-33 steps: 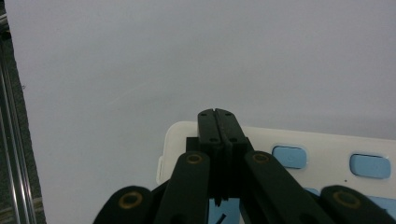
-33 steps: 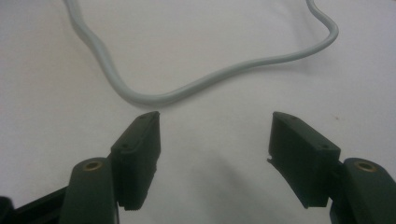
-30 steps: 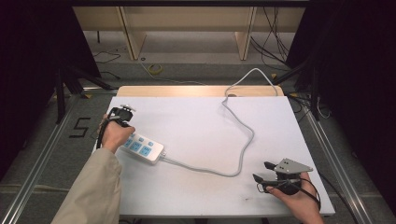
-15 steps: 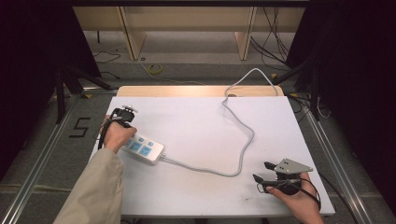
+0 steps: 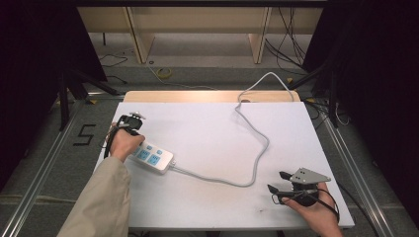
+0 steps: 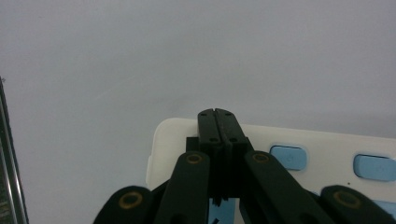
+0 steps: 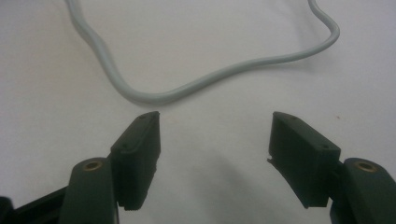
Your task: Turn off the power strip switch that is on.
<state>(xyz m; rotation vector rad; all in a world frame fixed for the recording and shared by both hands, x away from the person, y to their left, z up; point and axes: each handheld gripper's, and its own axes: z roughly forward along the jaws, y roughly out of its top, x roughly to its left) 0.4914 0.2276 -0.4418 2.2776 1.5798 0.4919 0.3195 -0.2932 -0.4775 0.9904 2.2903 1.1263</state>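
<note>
Tongs: two [image 5: 129, 129] [image 5: 276, 181]; power strip [image 5: 153, 158]: one; cable [image 5: 257, 148]: one.

The white worktop [image 5: 212, 128] stands on a grey floor [image 5: 54, 163]. A black number five [image 5: 84, 134] is marked on the floor beside it. Behind it are wooden legs [image 5: 136, 32], a yellow wire [image 5: 164, 73] and black wires [image 5: 291, 34].

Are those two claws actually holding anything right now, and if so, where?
No. The left claw is shut with nothing between its jaws, over the end of the power strip. The right claw is open above the table.
</note>
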